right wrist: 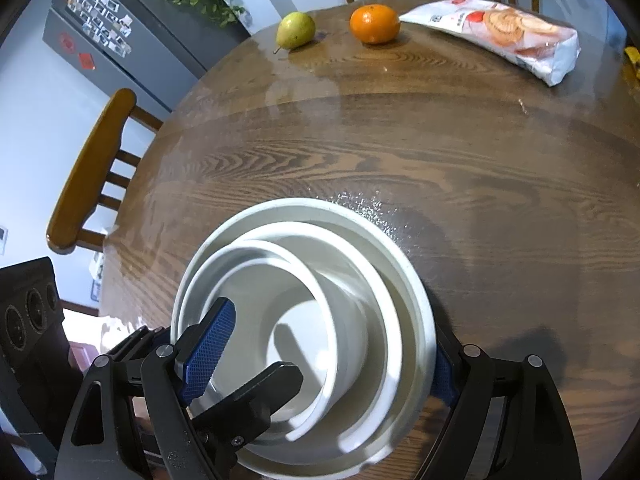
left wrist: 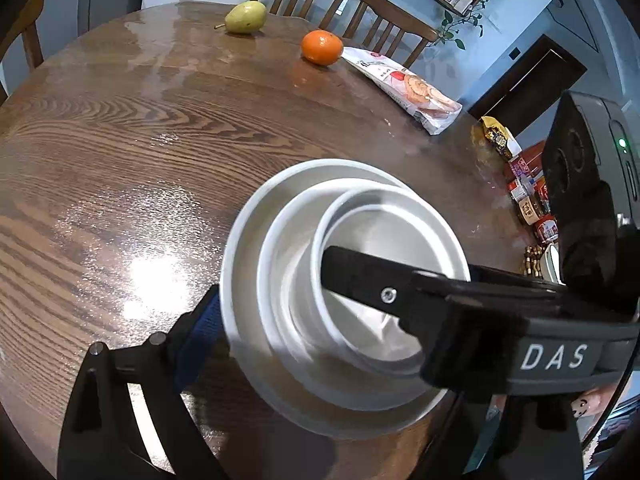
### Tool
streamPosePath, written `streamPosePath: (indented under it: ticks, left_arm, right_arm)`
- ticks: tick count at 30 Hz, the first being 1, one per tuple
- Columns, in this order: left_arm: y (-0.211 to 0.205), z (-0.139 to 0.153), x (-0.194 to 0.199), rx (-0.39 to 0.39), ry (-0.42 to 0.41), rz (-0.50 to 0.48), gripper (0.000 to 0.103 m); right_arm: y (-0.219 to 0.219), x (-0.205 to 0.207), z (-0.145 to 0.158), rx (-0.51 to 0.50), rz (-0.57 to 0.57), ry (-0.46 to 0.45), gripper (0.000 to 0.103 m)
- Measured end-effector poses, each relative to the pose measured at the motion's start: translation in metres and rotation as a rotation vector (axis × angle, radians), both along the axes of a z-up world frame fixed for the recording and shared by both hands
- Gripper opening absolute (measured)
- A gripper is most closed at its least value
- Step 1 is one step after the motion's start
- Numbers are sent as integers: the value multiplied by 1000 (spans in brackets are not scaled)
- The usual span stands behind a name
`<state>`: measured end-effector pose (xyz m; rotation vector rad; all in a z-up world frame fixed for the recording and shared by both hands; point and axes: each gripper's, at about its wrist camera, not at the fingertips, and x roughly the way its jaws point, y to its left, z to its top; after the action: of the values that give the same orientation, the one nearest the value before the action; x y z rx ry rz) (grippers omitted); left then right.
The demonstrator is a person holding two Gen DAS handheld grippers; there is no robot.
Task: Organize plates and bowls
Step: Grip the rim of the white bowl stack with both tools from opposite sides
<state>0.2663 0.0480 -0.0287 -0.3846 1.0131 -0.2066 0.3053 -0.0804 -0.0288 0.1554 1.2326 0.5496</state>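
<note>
Three white bowls sit nested on the wooden table (left wrist: 120, 140): a large bowl (left wrist: 240, 240) (right wrist: 400, 260), a medium bowl (left wrist: 276, 240) (right wrist: 360, 256) and a small bowl (left wrist: 400, 232) (right wrist: 260, 276) pushed to one side. My left gripper (left wrist: 316, 320) is open and straddles the stack's wall, its blue pad (left wrist: 200, 332) against the large bowl's outside and its other finger (right wrist: 272, 388) inside the small bowl. My right gripper (right wrist: 332, 320) is open too. One of its fingers (right wrist: 208, 344) (left wrist: 360, 276) is over the small bowl's inside, and the other pad (right wrist: 444, 376) is outside the large bowl's far wall.
A pear (right wrist: 296, 30), an orange (right wrist: 375, 23) and a snack bag (right wrist: 500, 36) lie at the far side of the table. Wooden chairs (right wrist: 88, 172) stand around it. The table edge runs close behind the bowls, with packets (left wrist: 528, 200) beyond it.
</note>
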Motion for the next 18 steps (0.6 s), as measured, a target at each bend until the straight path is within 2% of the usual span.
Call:
streamPosePath:
  ticks: [5, 8, 18]
  left_arm:
    - [-4, -5, 2, -25, 25, -24, 84]
    - [-6, -4, 1, -28, 13, -31, 82]
    - [-5, -3, -1, -26, 22, -15, 81]
  right_arm:
    - [0, 2, -10, 26, 5, 52, 86]
    - [0, 2, -13, 32, 13, 73, 78]
    - [-1, 0, -13, 31, -4, 66, 74]
